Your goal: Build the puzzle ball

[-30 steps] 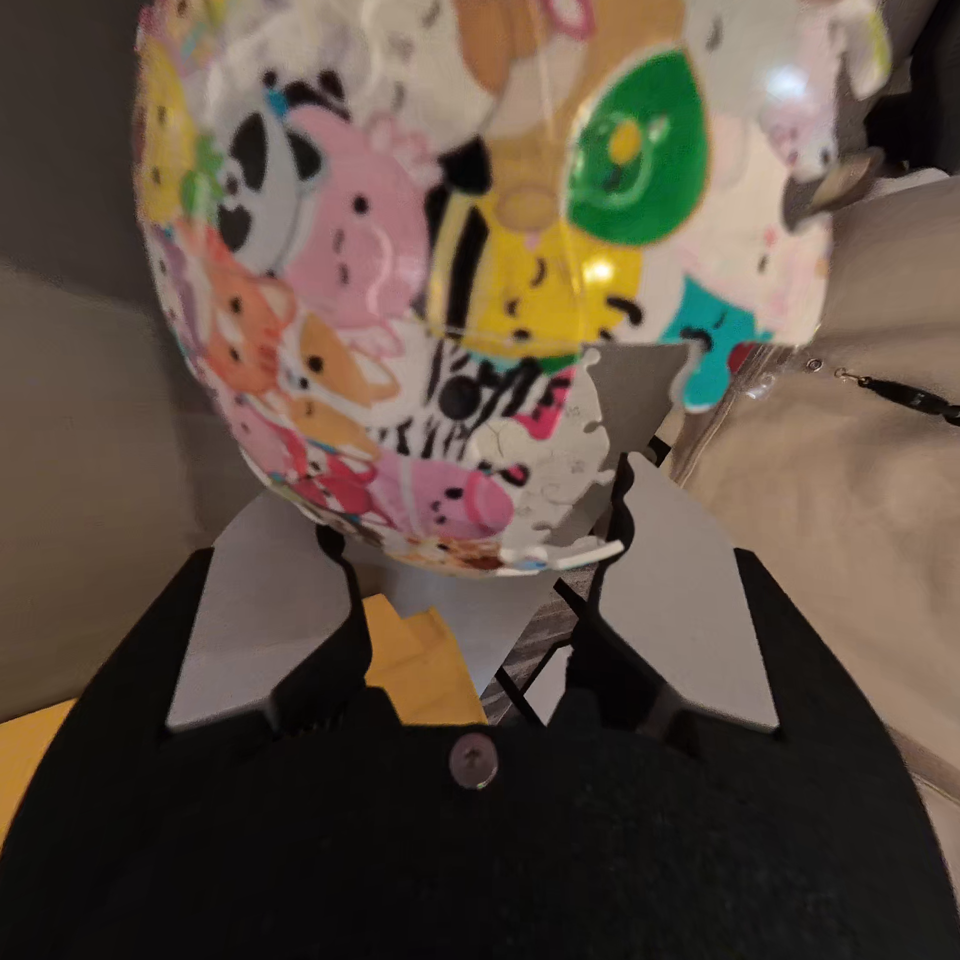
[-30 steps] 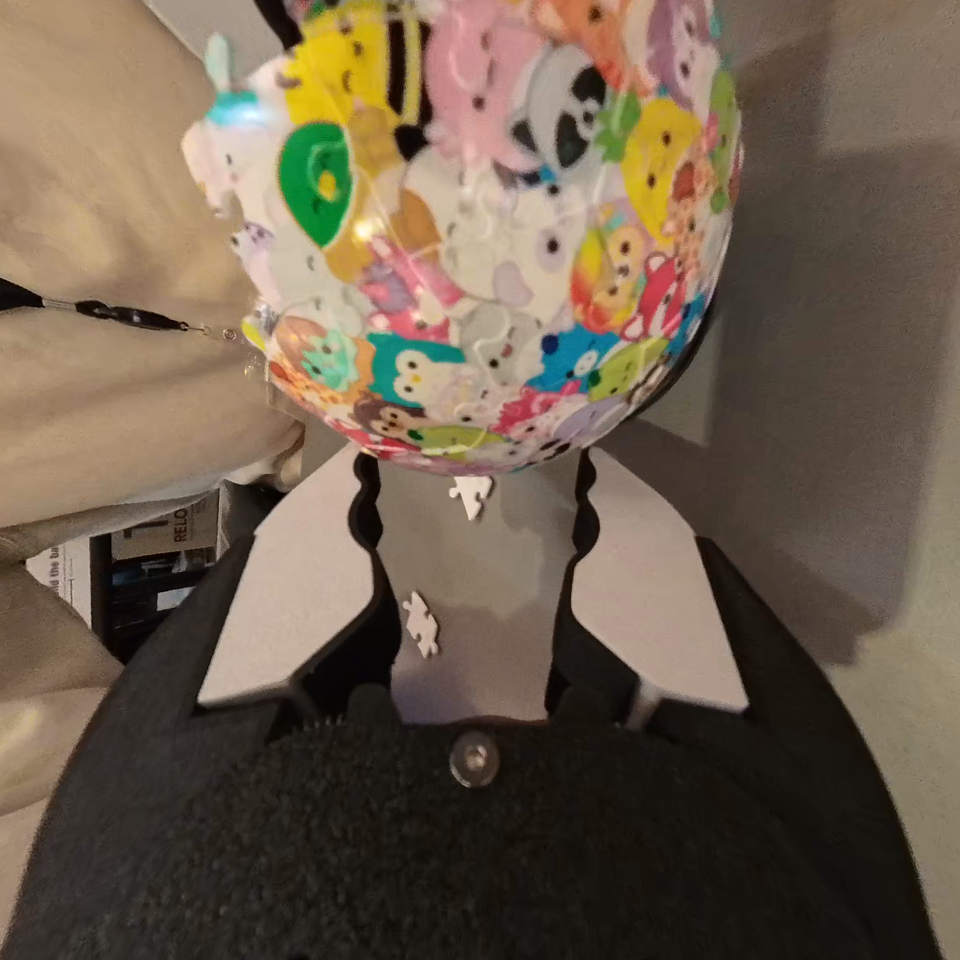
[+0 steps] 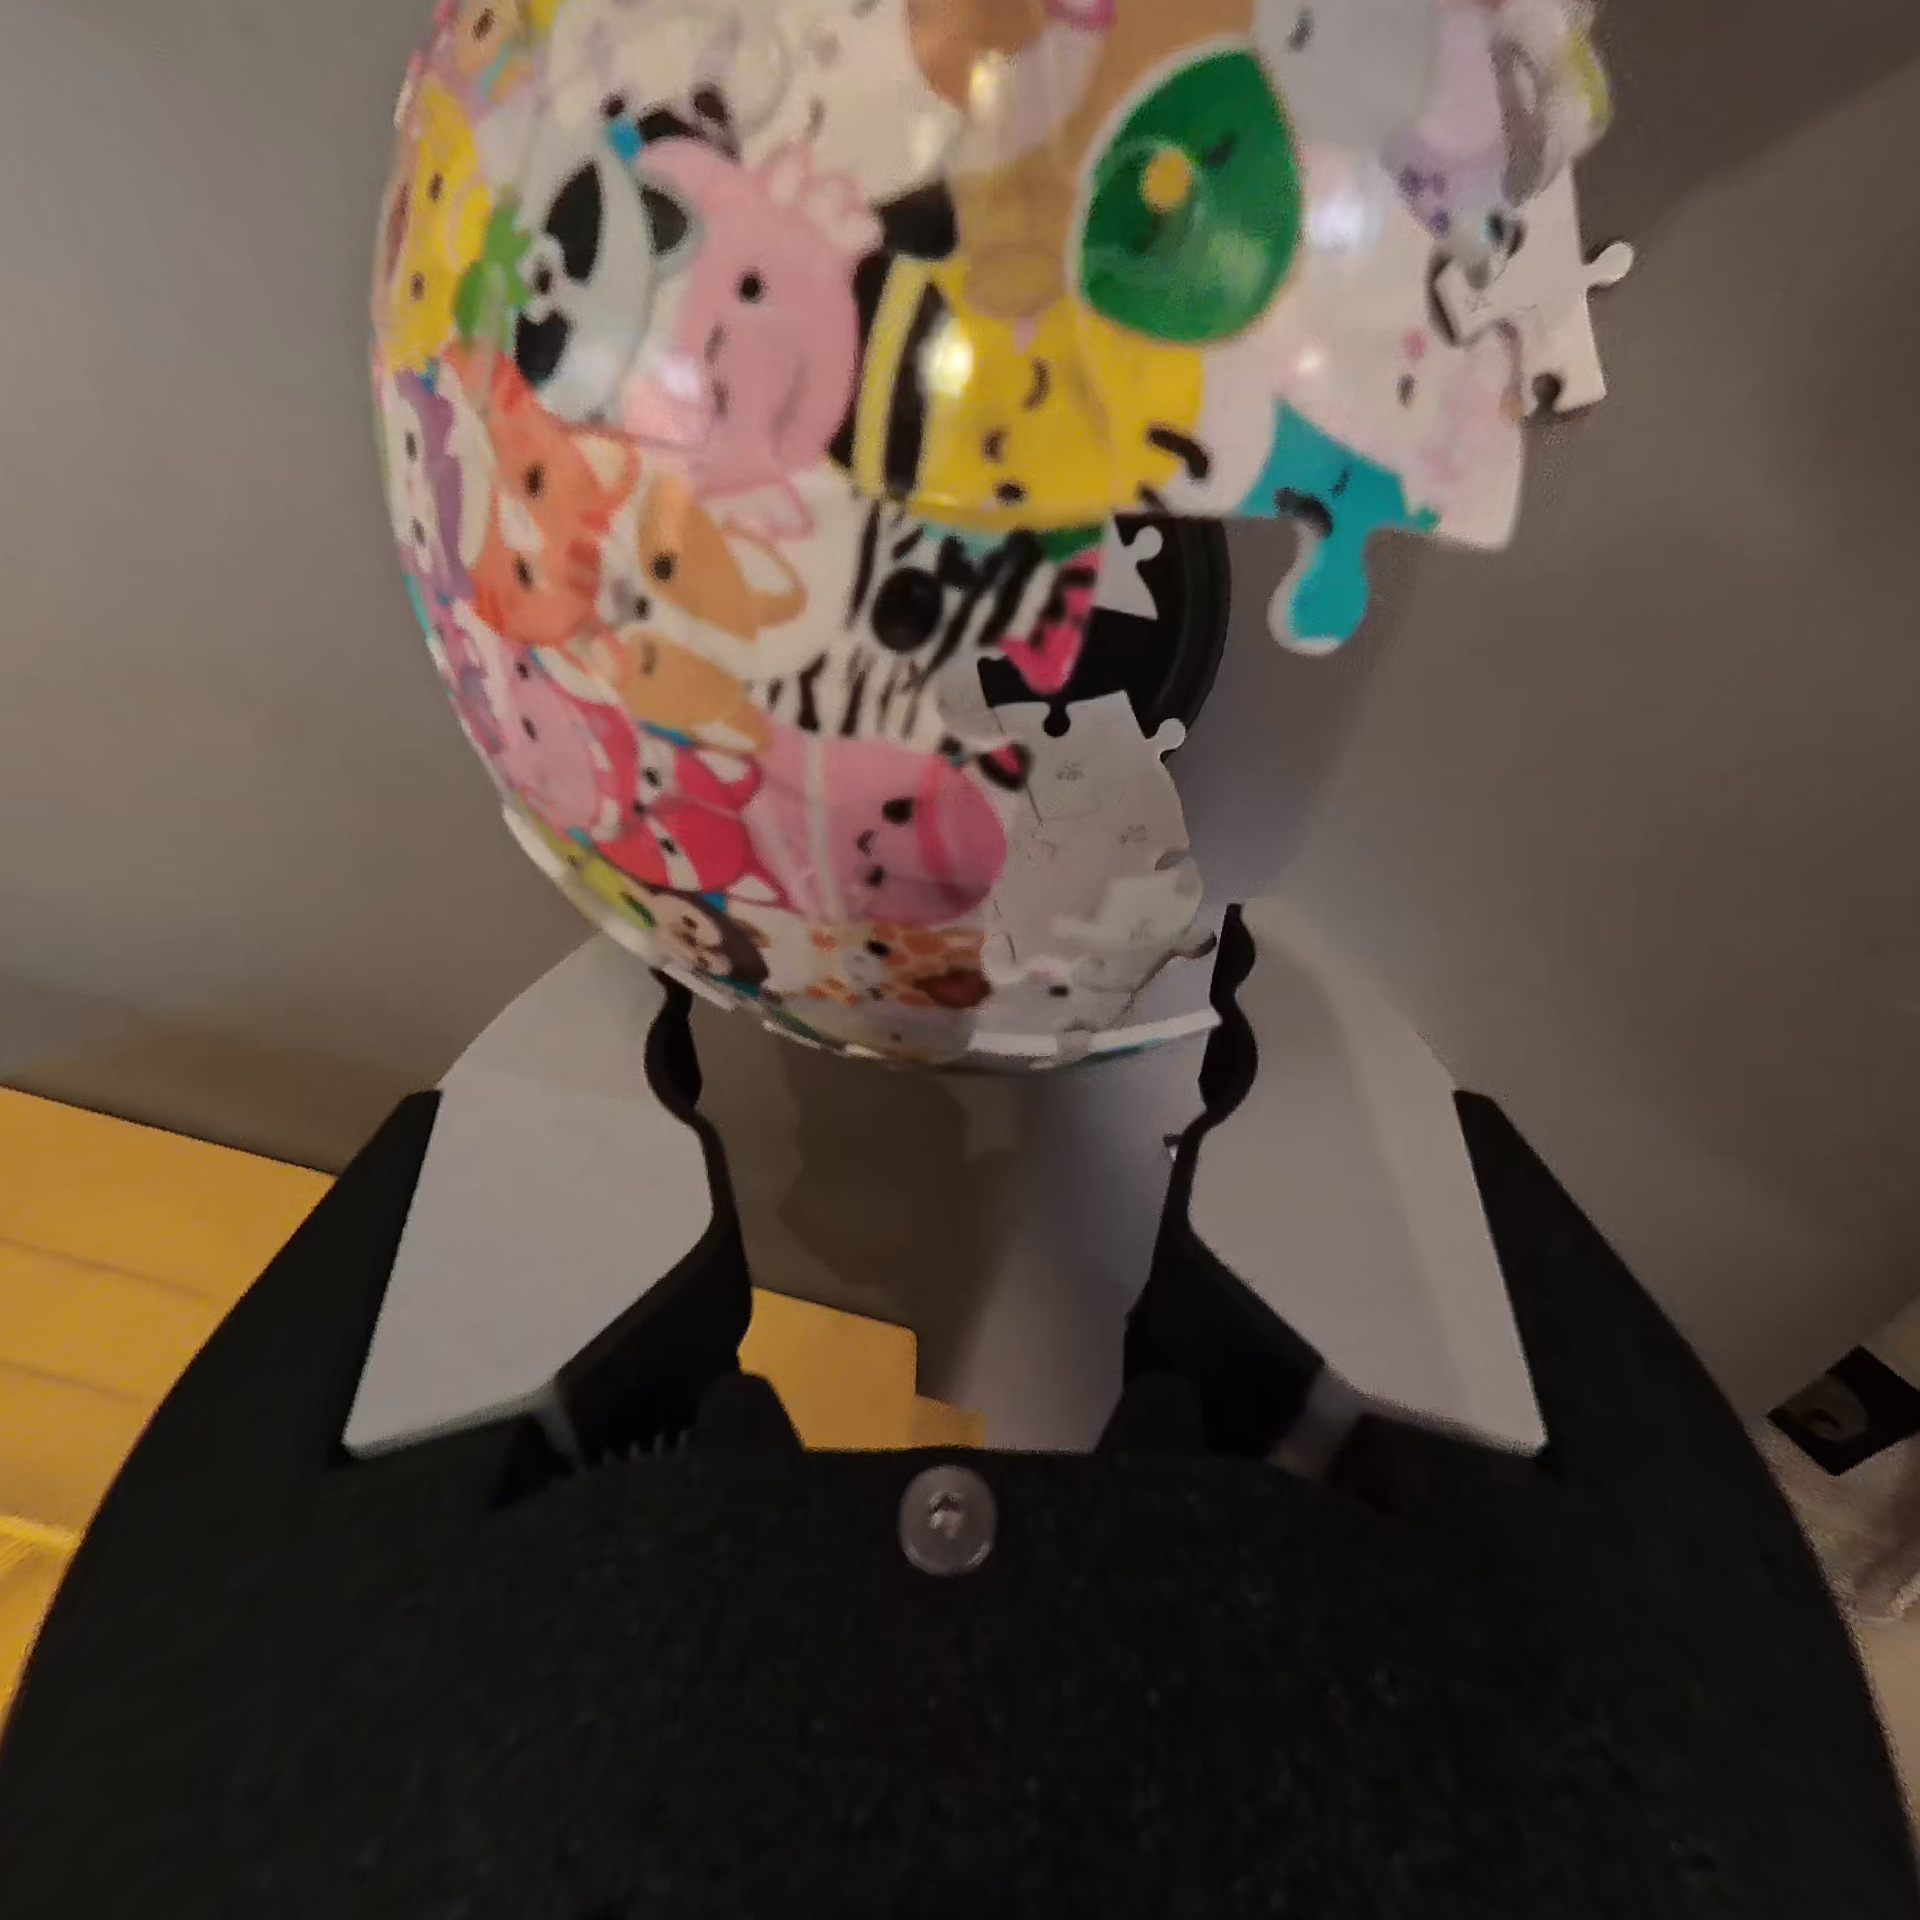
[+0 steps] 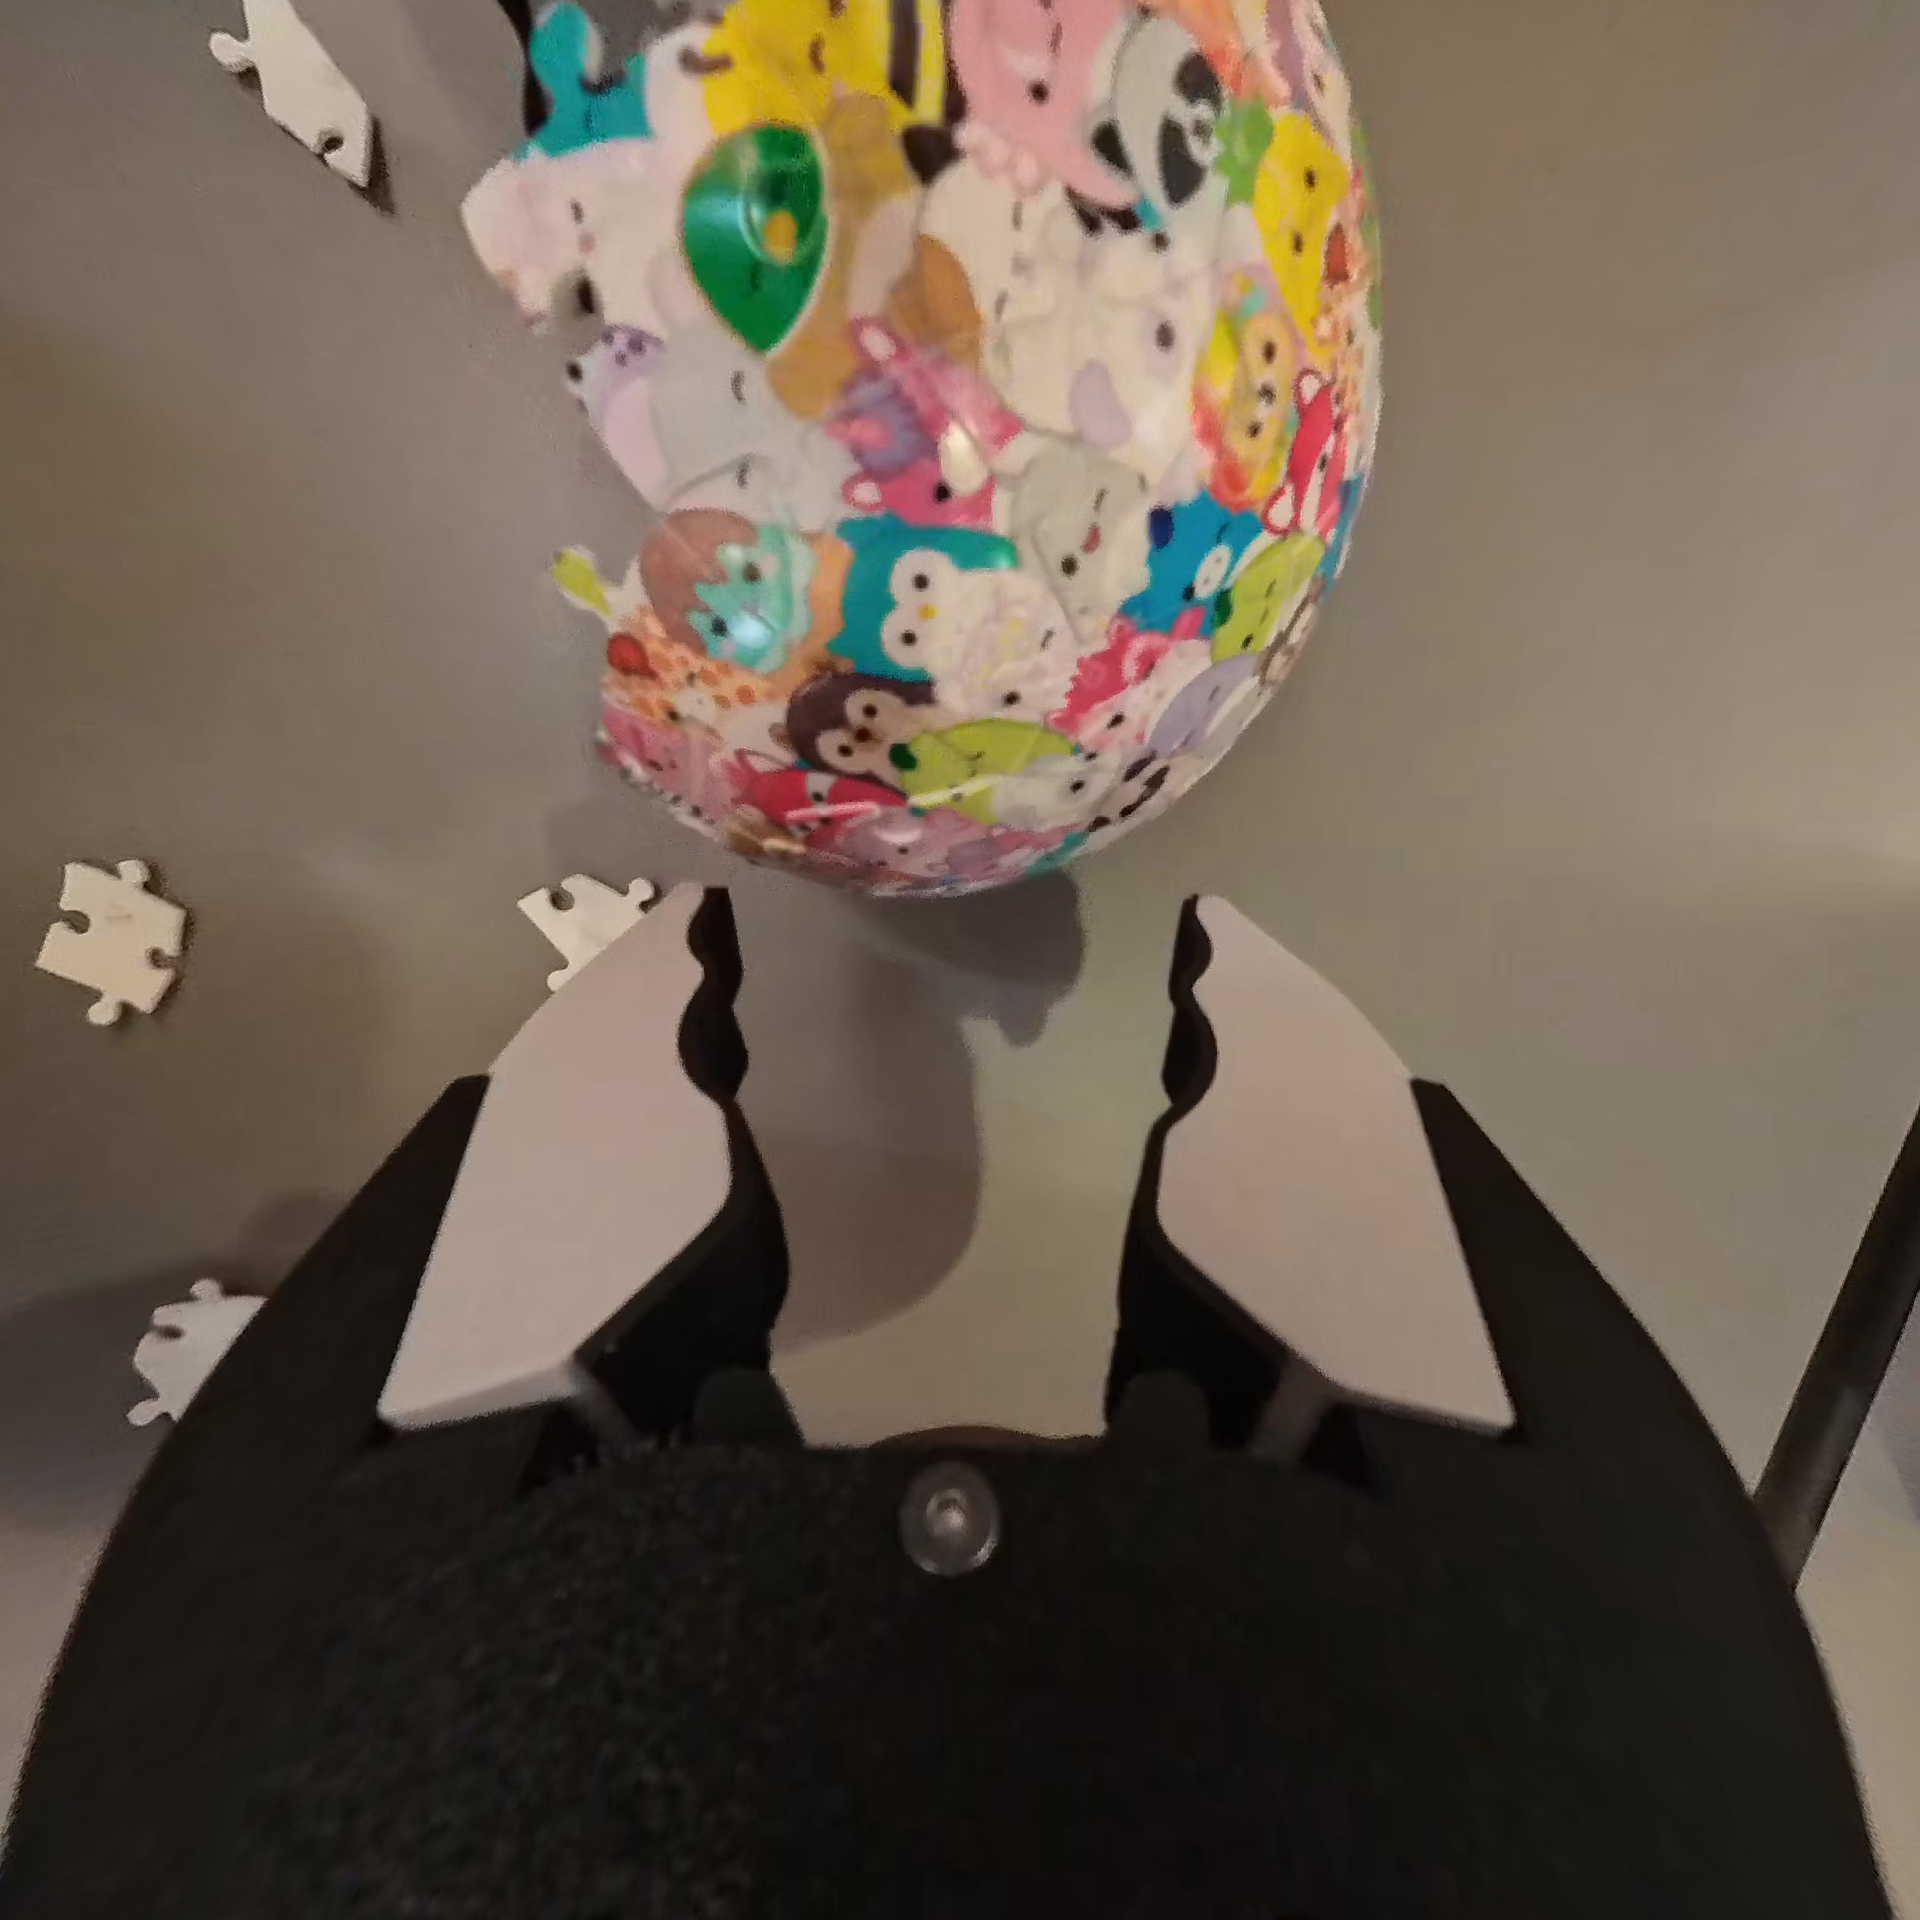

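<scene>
My left gripper is spread wide, its fingers flanking the lower rim of the puzzle ball; whether the pads touch the shell I cannot tell. My right gripper is also wide open and empty, just below the ball, not touching it. The ball is mostly built, with a jagged gap at its right side in the left wrist view. Loose white pieces lie left of the ball on the grey table; the nearest piece sits beside my right gripper's left finger. I judge the next move is to pinch that piece by its edge while cradling the ball gently.
</scene>
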`<action>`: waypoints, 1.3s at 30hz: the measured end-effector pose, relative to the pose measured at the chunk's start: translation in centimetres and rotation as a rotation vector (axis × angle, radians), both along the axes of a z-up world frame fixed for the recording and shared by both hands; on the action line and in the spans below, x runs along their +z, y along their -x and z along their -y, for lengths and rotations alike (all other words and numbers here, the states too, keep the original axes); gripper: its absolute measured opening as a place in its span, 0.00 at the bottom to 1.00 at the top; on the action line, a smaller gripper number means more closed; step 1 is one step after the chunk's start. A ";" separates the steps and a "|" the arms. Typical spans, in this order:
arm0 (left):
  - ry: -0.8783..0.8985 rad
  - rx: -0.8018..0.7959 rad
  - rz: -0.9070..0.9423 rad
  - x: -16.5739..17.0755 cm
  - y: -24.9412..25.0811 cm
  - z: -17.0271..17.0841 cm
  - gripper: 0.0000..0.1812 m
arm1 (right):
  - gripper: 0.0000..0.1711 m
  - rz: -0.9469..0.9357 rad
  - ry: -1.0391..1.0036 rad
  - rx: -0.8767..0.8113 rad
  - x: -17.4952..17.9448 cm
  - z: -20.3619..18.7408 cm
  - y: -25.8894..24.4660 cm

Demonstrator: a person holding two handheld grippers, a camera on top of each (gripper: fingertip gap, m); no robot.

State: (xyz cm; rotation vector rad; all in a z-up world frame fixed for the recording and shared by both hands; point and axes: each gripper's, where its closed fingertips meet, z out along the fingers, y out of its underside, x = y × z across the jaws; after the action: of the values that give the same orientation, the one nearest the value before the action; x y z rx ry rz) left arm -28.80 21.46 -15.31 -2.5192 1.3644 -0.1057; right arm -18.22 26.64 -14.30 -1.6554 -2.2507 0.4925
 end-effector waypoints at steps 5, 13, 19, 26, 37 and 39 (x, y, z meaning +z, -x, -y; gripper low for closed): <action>0.009 0.001 -0.007 0.7 0.5 0.8 0.53 | 0.46 -0.049 -0.086 -0.133 1.0 -1.1 -2.0; -0.050 0.108 0.378 6.1 2.2 7.6 0.52 | 0.43 -0.495 -0.141 -0.320 3.4 11.3 1.3; -0.081 0.081 0.740 8.6 0.4 13.1 0.46 | 0.33 -0.517 -0.225 -0.542 -0.4 9.2 7.5; -0.238 0.192 0.877 9.7 -1.5 11.2 0.22 | 0.17 -0.618 -0.242 -0.624 1.9 10.7 1.8; -0.726 0.310 0.078 4.0 -5.7 2.7 0.00 | 0.11 -0.910 -0.366 -0.979 6.9 7.9 -7.2; -0.724 0.331 0.049 3.6 -6.1 2.3 0.00 | 0.11 -0.968 -0.280 -0.998 7.4 8.0 -7.5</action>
State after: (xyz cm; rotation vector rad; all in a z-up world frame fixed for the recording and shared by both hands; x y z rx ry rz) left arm -22.71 19.18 -11.66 -2.0490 0.7515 0.3309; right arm -10.76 18.60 -6.85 -1.6150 -0.6572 0.4974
